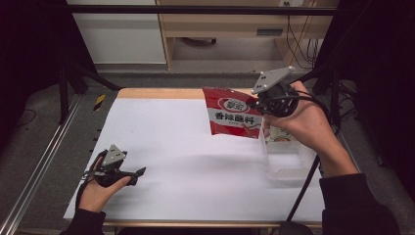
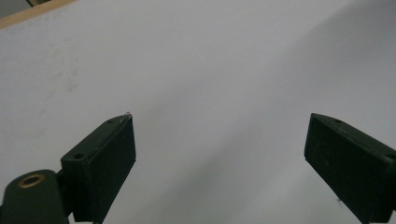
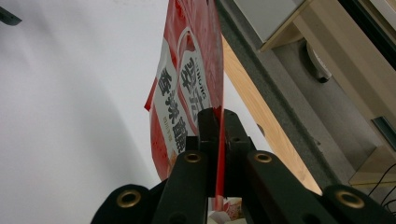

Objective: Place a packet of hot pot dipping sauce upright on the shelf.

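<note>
At the left of the white tabletop (image 1: 186,166), the left claw (image 1: 139,172) rests low in the person's hand, jaws spread wide with nothing between them. Toward the right, the red packet (image 1: 231,113) hangs in the air above the far side of the tabletop, pinched at its edge by the right claw (image 1: 254,104), whose jaws are clamped tight on the thin film. Just beyond, at the right edge, stands a clear plastic bin (image 1: 288,161) with another packet inside. The lift looks done; whether the packet is headed into the bin or out onto the sheet cannot be told. Its white label carries Chinese characters, roughly "香辣蘸料", under an oval logo.
</note>
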### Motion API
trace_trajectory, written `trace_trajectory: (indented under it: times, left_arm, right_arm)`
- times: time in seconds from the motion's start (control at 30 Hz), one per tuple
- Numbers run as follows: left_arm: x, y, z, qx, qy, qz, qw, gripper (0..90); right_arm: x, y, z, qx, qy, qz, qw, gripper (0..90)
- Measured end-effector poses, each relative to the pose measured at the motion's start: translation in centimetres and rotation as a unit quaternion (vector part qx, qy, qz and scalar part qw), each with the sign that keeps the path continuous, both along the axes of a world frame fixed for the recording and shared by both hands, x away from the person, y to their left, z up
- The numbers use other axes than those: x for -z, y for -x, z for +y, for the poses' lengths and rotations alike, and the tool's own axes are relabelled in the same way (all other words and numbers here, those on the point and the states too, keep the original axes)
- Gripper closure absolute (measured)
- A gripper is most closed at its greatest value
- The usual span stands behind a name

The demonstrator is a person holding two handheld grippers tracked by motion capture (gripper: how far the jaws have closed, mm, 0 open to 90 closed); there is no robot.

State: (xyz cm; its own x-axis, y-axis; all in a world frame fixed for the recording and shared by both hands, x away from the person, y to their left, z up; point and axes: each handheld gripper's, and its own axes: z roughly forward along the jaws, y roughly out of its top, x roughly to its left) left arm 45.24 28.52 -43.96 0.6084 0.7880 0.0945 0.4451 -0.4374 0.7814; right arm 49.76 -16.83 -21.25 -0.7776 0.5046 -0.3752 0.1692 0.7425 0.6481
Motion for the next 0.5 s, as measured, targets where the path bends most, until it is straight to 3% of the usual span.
trace_trajectory:
  times: [0.5]
  left_arm:
    - [0.4,-0.1,0.6,-0.008,-0.001,0.003,1.0000,8.6]
  right_arm:
    - [-0.4,1.3,-3.3,0.032,-0.004,0.010,0.9994,89.8]
